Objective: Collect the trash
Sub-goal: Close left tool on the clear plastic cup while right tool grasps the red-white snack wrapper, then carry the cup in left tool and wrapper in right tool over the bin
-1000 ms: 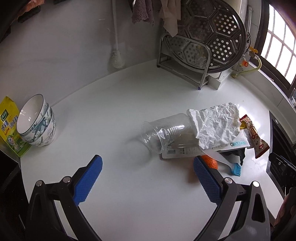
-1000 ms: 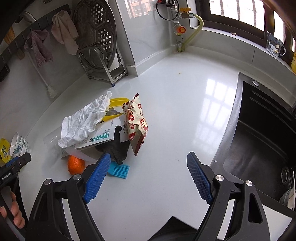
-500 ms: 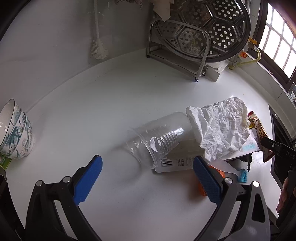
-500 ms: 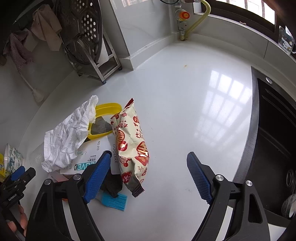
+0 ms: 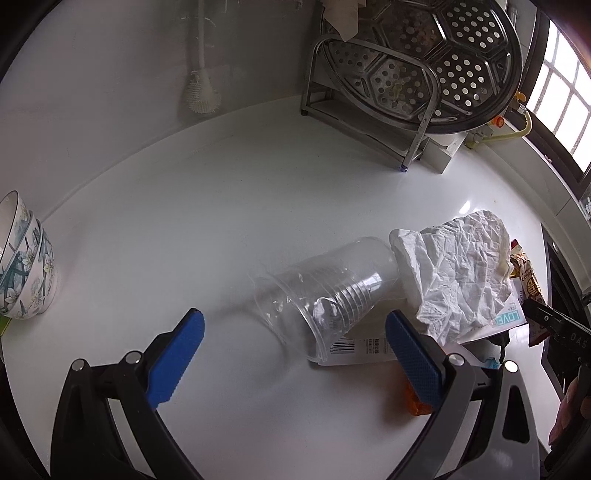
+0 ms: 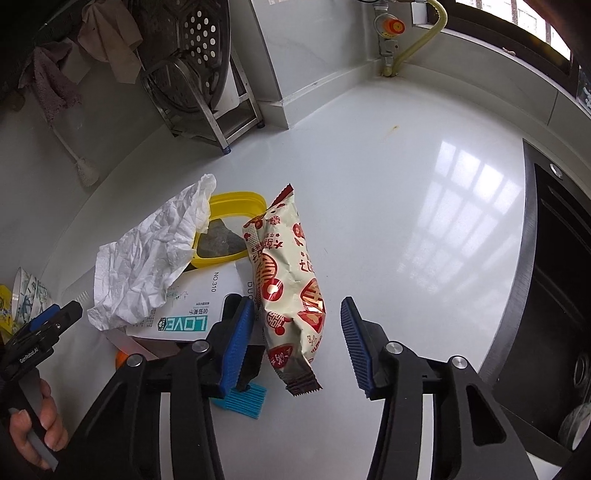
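Note:
A stack of clear plastic cups (image 5: 325, 291) lies on its side on the white counter, mouth toward my left gripper (image 5: 293, 338), which is open with the cup rim between its blue pads. A crumpled white paper (image 5: 458, 273) lies on a white "LOVE" box (image 5: 509, 319). In the right wrist view my right gripper (image 6: 297, 332) is open around the lower end of a red and cream snack packet (image 6: 290, 291). The crumpled paper (image 6: 151, 258), the box (image 6: 192, 306), a yellow lid (image 6: 236, 229), a blue comb-like piece (image 6: 243, 400) and an orange scrap (image 6: 120, 358) lie beside it.
A steel rack with a perforated steamer tray (image 5: 417, 70) stands at the back. Stacked bowls (image 5: 24, 258) sit at the far left. A brush (image 5: 201, 96) leans on the wall. A black sink (image 6: 554, 295) lies to the right, with a gas valve and hose (image 6: 391, 33) behind.
Both grippers have moved forward and down: the left toward the cup stack's mouth, the right onto the snack packet, with its jaws narrower than before.

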Action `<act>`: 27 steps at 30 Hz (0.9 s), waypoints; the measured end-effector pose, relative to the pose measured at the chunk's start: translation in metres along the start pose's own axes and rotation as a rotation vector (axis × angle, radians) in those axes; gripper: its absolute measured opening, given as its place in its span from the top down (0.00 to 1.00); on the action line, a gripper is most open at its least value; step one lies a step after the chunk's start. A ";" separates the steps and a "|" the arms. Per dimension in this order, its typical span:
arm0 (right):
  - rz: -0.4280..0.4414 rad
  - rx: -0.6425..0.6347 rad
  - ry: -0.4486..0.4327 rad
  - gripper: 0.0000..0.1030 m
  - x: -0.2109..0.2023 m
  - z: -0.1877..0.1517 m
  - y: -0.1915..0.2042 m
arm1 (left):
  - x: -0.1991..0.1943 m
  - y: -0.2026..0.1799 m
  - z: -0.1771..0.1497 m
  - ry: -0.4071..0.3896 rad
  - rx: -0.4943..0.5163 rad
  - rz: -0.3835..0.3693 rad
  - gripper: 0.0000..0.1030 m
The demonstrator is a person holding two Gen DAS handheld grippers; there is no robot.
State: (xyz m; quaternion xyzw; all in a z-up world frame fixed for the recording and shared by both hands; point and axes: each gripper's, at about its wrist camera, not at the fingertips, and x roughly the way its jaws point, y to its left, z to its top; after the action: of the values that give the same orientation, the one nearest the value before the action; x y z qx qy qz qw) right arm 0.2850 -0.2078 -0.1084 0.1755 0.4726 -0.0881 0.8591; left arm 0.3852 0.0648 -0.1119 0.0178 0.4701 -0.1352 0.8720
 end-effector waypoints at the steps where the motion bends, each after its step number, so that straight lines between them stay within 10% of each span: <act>1: -0.001 -0.004 -0.002 0.58 -0.001 -0.001 0.001 | 0.000 0.000 0.001 -0.006 0.000 -0.002 0.07; 5: -0.002 -0.015 -0.006 0.61 -0.003 -0.002 0.002 | -0.002 -0.002 0.004 -0.023 -0.001 -0.002 0.14; 18: 0.002 -0.016 -0.011 0.67 -0.007 -0.007 0.003 | 0.016 -0.009 0.007 0.041 -0.015 -0.066 0.91; 27: 0.012 -0.001 -0.028 0.68 -0.017 -0.013 0.002 | -0.002 0.000 0.007 0.005 -0.008 -0.084 0.95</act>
State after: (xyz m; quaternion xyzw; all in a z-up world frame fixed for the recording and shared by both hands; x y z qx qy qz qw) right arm 0.2670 -0.2010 -0.1000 0.1770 0.4594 -0.0851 0.8663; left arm 0.3898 0.0636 -0.1067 -0.0051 0.4730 -0.1700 0.8645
